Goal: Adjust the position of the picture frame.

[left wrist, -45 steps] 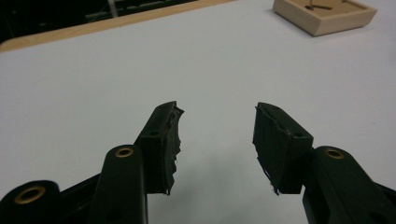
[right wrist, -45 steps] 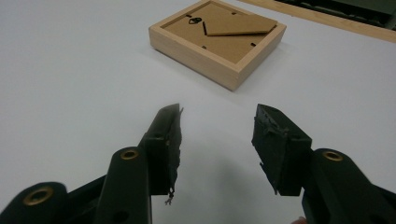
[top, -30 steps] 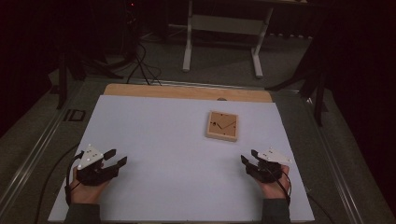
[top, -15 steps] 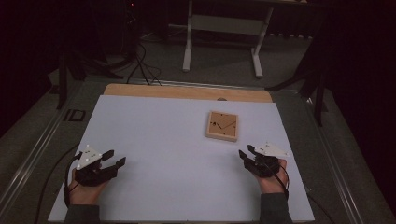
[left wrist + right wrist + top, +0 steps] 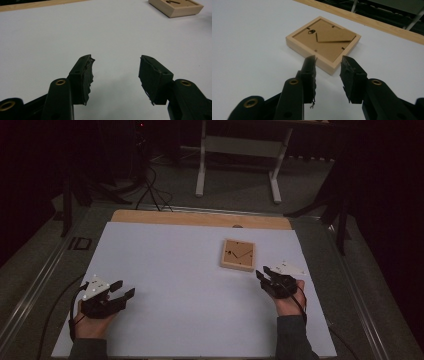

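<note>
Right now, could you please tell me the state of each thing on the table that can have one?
Picture frame: lying face down, back panel up, stand flap folded flat, not gripped.
Left gripper: open, nothing between its jaws, far from the frame.
Right gripper: open, nothing between its jaws, pointed at the frame's near edge.
</note>
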A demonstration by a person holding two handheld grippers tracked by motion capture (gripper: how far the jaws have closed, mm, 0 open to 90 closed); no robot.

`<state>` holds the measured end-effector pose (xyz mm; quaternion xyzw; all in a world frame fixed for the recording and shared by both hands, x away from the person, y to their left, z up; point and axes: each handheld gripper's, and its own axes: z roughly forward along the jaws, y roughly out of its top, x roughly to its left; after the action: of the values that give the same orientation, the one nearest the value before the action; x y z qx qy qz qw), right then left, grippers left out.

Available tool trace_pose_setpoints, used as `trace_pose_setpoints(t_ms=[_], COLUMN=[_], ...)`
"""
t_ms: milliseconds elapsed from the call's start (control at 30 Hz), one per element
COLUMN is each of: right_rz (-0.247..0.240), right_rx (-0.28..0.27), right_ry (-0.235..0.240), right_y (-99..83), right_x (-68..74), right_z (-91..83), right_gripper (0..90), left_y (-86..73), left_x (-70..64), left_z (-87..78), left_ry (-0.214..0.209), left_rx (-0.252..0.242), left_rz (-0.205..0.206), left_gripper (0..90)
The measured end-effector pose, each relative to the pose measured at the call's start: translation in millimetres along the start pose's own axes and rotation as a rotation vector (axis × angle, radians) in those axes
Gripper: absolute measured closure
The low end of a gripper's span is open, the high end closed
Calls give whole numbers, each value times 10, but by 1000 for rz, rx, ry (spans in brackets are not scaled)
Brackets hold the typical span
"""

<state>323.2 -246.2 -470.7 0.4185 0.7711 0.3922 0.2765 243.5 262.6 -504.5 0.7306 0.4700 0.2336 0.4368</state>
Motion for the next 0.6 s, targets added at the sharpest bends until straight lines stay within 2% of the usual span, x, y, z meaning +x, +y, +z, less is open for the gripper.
trace_pose_setpoints(t_ms=[267,600], right_rz=[3,14], right_rx=[5,22], right_ry=[-22,-34], right_y=[67,54], right_x=[-100,-188], right_z=[111,345], right_gripper=[682,795], left_y=[4,6], left_x=[-10,-22], left_z=[7,21], left_ry=[-4,-6], left_rx=[1,9], left_rz=[3,14], left_gripper=[447,449])
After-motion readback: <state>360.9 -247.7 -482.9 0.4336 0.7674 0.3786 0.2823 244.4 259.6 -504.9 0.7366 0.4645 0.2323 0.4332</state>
